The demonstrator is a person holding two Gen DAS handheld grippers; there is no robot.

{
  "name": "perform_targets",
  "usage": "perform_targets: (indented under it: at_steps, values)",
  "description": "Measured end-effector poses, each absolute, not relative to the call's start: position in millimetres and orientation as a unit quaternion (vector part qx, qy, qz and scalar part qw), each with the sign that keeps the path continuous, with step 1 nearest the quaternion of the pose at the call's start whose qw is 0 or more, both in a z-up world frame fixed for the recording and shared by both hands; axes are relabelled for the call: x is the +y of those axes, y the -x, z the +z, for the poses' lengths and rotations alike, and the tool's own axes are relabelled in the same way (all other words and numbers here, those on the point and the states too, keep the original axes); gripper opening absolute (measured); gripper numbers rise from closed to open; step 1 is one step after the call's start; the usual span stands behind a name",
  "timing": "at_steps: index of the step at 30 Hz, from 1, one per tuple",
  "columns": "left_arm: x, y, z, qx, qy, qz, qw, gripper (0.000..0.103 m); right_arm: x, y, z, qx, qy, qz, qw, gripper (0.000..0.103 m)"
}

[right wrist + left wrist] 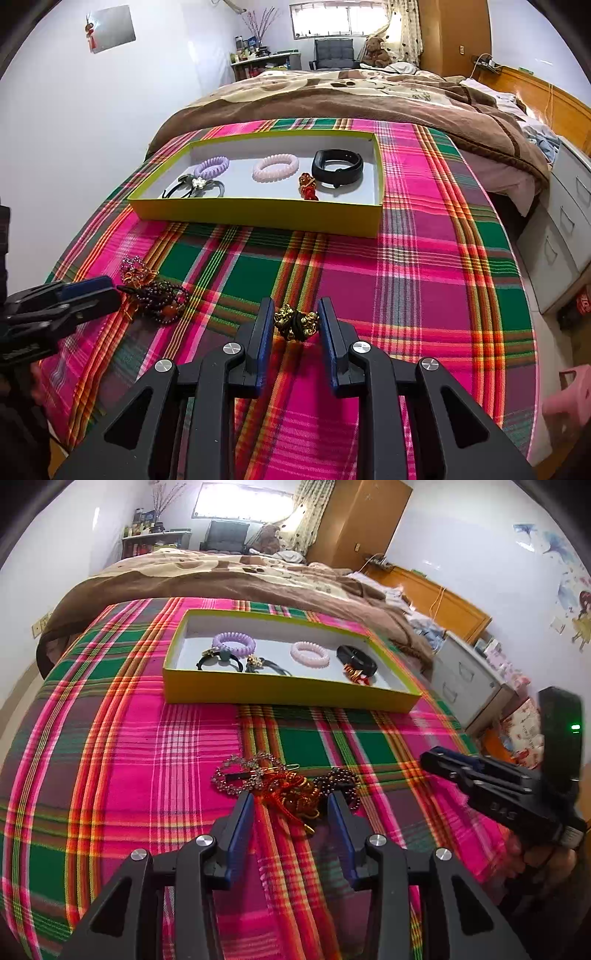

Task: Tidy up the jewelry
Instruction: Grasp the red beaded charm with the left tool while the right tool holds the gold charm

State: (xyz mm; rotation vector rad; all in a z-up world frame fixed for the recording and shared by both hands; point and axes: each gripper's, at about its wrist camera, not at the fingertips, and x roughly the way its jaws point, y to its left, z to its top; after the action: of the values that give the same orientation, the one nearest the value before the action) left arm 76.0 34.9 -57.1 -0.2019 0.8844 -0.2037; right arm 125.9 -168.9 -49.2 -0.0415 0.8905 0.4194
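A yellow-green tray [288, 694] [258, 216] on the plaid cloth holds a purple coil band [233, 642], a pink coil band [309, 653], a black wristband [356, 659], black hair ties and a red charm [308, 186]. A tangle of loose jewelry lies near me: a rhinestone clip [243, 773], a red-gold knot ornament [291, 799] and dark bead bracelets [341, 781] [162, 299]. My left gripper [291, 797] is open, its fingers either side of the red-gold ornament. My right gripper [295, 312] is open around a gold-and-black hair tie [296, 324].
The plaid cloth [424, 295] covers the foot of a bed with a brown blanket [369, 96] behind the tray. White drawers [565, 221] and a wooden headboard stand to the right. A pink object [570, 402] sits at the lower right.
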Motion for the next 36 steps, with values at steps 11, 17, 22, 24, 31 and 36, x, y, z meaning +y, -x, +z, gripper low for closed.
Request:
perform_targets:
  at_steps: [11, 17, 22, 24, 31, 36]
  values:
    - [20.5, -90.1, -65.2, 0.432, 0.068, -0.079, 0.896, 0.041, -182.7, -120.7, -45.1, 0.42, 0.001, 0.206, 0.884, 0.024]
    - [19.5, -89.5, -65.1, 0.429, 0.071, -0.084, 0.897, 0.026, -186.8, -119.3, -45.2, 0.42, -0.005, 0.208, 0.883, 0.024]
    - [16.4, -87.6, -65.6, 0.428, 0.072, -0.093, 0.896, 0.024, -187.2, -118.7, -45.2, 0.42, -0.007, 0.208, 0.884, 0.024]
    - [14.2, -85.5, -65.4, 0.428, 0.067, -0.095, 0.896, 0.023, -187.2, -118.1, -45.0, 0.419, -0.006, 0.209, 0.883, 0.024]
    - [12.6, -77.1, -65.2, 0.428, 0.062, -0.095, 0.897, 0.023, -190.4, -114.7, -44.0, 0.418, -0.01, 0.208, 0.884, 0.024]
    - [17.0, -70.9, -63.4, 0.427, 0.062, -0.09, 0.898, 0.022, -190.7, -111.7, -42.9, 0.416, -0.011, 0.209, 0.885, 0.024]
